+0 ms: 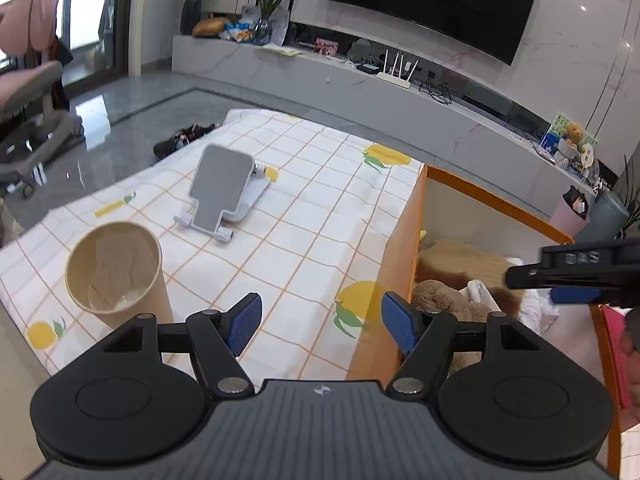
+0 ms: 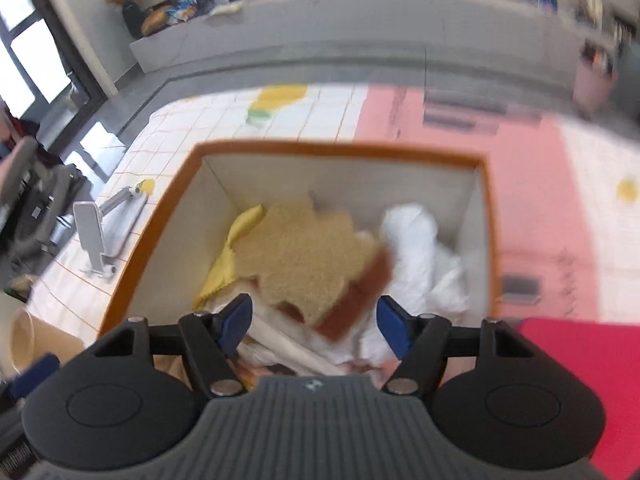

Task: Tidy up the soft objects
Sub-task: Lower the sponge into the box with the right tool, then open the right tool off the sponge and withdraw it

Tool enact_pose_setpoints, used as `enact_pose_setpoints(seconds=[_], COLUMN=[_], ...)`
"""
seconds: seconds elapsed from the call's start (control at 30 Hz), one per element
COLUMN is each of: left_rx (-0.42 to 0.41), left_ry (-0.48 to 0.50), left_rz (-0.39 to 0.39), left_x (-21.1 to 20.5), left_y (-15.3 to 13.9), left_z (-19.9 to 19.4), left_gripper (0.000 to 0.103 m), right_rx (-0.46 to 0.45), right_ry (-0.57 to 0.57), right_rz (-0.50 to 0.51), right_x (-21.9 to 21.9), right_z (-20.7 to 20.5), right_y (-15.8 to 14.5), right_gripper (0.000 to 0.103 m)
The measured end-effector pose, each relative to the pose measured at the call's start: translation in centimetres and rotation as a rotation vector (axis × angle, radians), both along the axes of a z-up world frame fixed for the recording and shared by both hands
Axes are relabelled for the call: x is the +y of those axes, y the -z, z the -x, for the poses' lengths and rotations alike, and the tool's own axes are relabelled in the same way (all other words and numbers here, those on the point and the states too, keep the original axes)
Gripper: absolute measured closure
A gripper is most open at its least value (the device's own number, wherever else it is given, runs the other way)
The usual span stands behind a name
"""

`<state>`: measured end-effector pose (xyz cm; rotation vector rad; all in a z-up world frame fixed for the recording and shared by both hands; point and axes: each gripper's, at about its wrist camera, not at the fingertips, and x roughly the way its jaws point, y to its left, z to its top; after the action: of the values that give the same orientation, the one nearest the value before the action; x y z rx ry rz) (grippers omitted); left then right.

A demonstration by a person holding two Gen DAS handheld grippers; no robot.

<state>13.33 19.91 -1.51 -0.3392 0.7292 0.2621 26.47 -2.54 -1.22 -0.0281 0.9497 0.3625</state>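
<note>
Orange-rimmed box at frame centre, fuzzy tan bread-shaped plush lying inside beside crumpled white plastic, right gripper fingers spread, gripping nothing, left gripper fingers wide, empty, over checked cloth surface.

Right wrist view is smeared throughout: the far counter and its clutter cannot be made out. The toast-shaped plush in the orange-rimmed box is blurred at its edges, hiding the items beneath. The paper cup is cut off by the frame edge.

In the left wrist view the box wall conceals most of the contents.
</note>
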Motion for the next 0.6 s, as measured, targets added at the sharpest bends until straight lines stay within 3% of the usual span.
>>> enact_pose_setpoints(seconds=[0.03,0.07,0.1,0.13,0.27,0.33,0.47,0.6], left_rx=[0.004,0.009,0.013,0.016,0.016,0.018,0.037,0.041], left_ry=[-0.002,-0.005,-0.006,-0.007,-0.003,0.000,0.000,-0.010], left_rz=[0.004,0.004,-0.001,-0.009,-0.025,-0.017,0.013,0.052], left_x=[0.0,0.0,-0.1,-0.2,-0.5,-0.3,0.1,0.4], left_y=[0.0,0.1,0.1,0.1,0.0,0.1,0.5,0.7], left_z=[0.0,0.0,0.0,0.0,0.0,0.1,-0.1,0.1], left_gripper=[0.022,0.022,0.022,0.022,0.022,0.022,0.022,0.024], right_rx=[-0.046,-0.089,-0.120,-0.125,-0.063,-0.061,0.029,0.034], right_ry=[-0.006,-0.015,-0.029,-0.045,-0.043,-0.048,-0.022,-0.019], right_rz=[0.011,0.020,0.034,0.048,-0.014,0.001,0.014,0.084], right_x=[-0.3,-0.9,-1.2,-1.2,-1.2,-0.4,0.9,1.8], right_z=[0.5,0.8,0.9,0.7,-1.3,-1.8,-3.0,-3.3], right_y=[-0.5,-1.1,-1.6,-1.9,-1.4,-1.0,1.0,3.1], right_gripper=[0.035,0.051,0.070,0.103,0.103,0.103,0.103,0.103])
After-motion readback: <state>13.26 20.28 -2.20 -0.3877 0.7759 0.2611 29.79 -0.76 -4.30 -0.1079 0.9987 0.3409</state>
